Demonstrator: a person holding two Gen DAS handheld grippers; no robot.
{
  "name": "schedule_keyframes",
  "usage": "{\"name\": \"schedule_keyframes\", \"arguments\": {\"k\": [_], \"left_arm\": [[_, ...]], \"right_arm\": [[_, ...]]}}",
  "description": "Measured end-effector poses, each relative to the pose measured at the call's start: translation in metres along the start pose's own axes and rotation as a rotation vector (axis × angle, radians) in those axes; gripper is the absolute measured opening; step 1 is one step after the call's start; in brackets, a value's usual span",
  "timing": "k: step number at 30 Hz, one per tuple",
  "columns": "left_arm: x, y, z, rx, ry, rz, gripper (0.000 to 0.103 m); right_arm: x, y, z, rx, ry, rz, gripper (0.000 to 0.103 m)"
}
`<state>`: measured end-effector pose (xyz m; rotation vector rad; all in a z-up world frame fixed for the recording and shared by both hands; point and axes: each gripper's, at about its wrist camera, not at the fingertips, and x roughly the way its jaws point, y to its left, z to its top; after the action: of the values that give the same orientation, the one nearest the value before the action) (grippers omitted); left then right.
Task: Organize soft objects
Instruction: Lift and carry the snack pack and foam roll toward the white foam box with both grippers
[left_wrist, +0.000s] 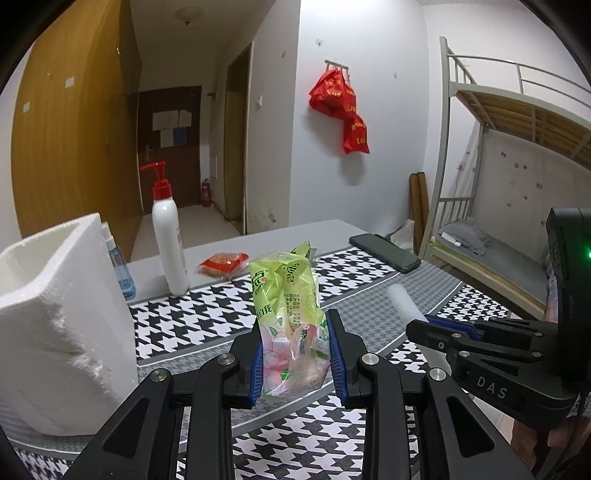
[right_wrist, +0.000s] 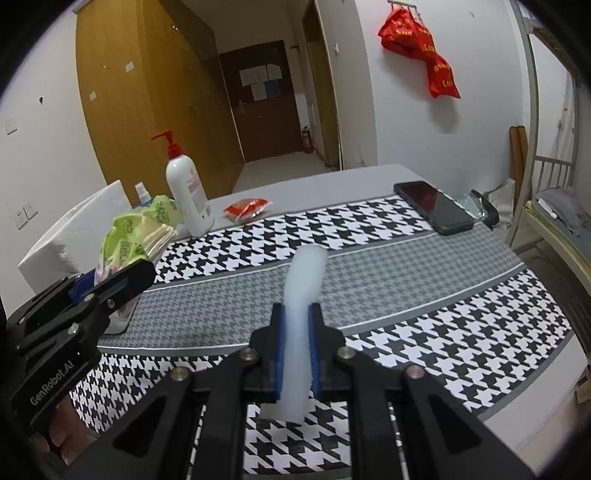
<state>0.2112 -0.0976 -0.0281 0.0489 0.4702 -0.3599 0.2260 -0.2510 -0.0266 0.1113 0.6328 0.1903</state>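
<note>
In my left wrist view, the left gripper (left_wrist: 295, 354) sits low in the centre of the frame, its blue pads pinching a crinkly green plastic tissue packet (left_wrist: 288, 317) printed with pink flowers. The packet stands upright between the pads, its top flopping toward the middle of the frame, and in the right wrist view folded tissues fan out of its upper end (right_wrist: 136, 236). The right gripper (right_wrist: 295, 347) is closed around a soft, translucent white foam-like tube (right_wrist: 301, 314), which runs up from the bottom centre and bends near its tip; from the left camera the tube (left_wrist: 400, 299) pokes out at the right edge.

Both hang over a black-and-white houndstooth tablecloth (left_wrist: 207, 317). A white foam box (left_wrist: 55, 302) fills the lower left of my left view, just beside the packet. Behind it stand a small blue spray bottle (left_wrist: 120, 269) and a white pump bottle with a red top (left_wrist: 168, 232). A red snack wrapper (left_wrist: 223, 262) lies at mid-frame, and a dark phone (left_wrist: 384, 253) lies to the upper right.
</note>
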Motion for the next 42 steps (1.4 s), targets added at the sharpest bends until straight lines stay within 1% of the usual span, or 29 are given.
{"name": "schedule_keyframes", "arguments": {"k": [7, 12, 16, 21, 32, 42], "left_arm": [[-0.012, -0.004, 0.005, 0.009, -0.019, 0.011, 0.031], [-0.022, -0.006, 0.012, 0.019, -0.042, 0.033, 0.031], [-0.029, -0.004, 0.022, 0.019, -0.071, 0.068, 0.031], [-0.035, -0.001, 0.033, 0.027, -0.089, 0.120, 0.031], [-0.051, 0.013, 0.051, 0.010, -0.149, 0.209, 0.031], [-0.060, 0.038, 0.058, -0.010, -0.150, 0.297, 0.031]], "right_arm": [[-0.014, 0.001, 0.003, -0.006, -0.032, 0.022, 0.015], [-0.026, 0.002, 0.008, -0.015, -0.066, 0.042, 0.015], [-0.036, 0.005, 0.015, -0.035, -0.100, 0.052, 0.015], [-0.043, 0.011, 0.023, -0.053, -0.128, 0.084, 0.015], [-0.048, 0.025, 0.043, -0.109, -0.178, 0.155, 0.015], [-0.044, 0.043, 0.054, -0.142, -0.193, 0.237, 0.015]]}}
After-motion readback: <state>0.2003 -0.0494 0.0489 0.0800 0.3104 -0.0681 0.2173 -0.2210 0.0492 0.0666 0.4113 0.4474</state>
